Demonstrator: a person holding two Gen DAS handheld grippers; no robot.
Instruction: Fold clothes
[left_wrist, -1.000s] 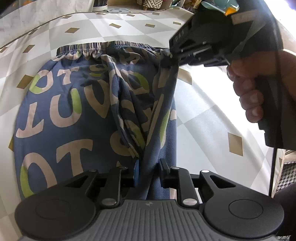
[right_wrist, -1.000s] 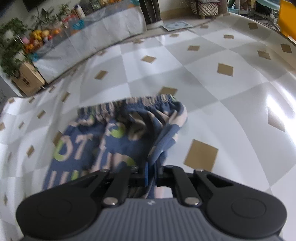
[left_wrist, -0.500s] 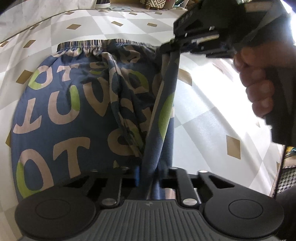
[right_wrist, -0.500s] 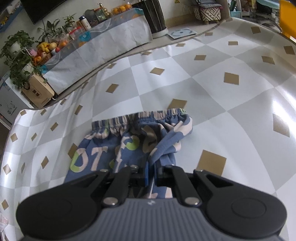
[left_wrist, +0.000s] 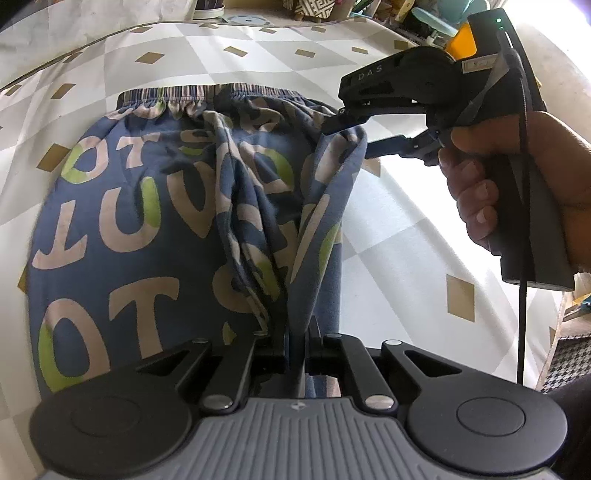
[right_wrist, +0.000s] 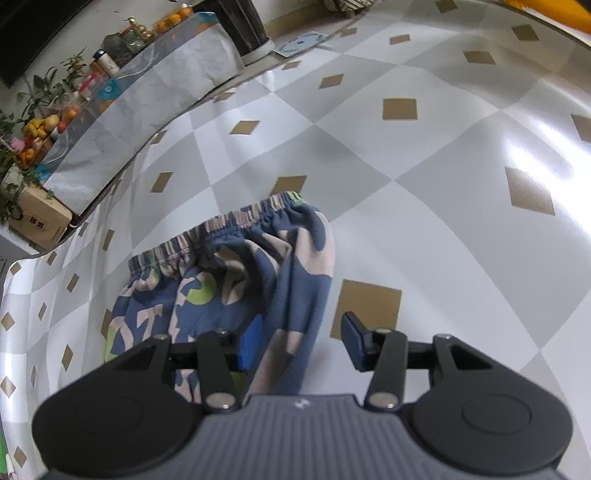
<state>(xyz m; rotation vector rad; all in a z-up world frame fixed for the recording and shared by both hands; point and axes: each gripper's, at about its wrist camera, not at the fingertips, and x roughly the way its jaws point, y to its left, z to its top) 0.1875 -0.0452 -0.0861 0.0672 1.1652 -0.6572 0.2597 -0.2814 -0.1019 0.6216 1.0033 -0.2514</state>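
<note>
Blue trousers (left_wrist: 155, 221) printed with large beige and green letters lie spread on the tiled floor (left_wrist: 399, 236), striped elastic waistband (left_wrist: 207, 94) at the far end. My left gripper (left_wrist: 295, 347) is shut on a raised fold of the cloth at the near end. My right gripper (left_wrist: 349, 139), held by a hand (left_wrist: 480, 192), stands open at the waistband's right corner. In the right wrist view the trousers (right_wrist: 229, 288) hang in a loose fold between the spread fingers of the right gripper (right_wrist: 303, 343), resting against the left finger (right_wrist: 251, 347).
Grey and white floor tiles with brown diamonds (right_wrist: 399, 109) stretch to the right and far side. A low cloth-covered bench (right_wrist: 147, 92) with fruit and plants runs along the far left, with a cardboard box (right_wrist: 38, 218) beside it. A black bin (right_wrist: 243, 26) stands farther back.
My right gripper has gone from shut on the waistband corner to open, and the lifted fold has slackened. The left gripper keeps its hold on the cloth.
</note>
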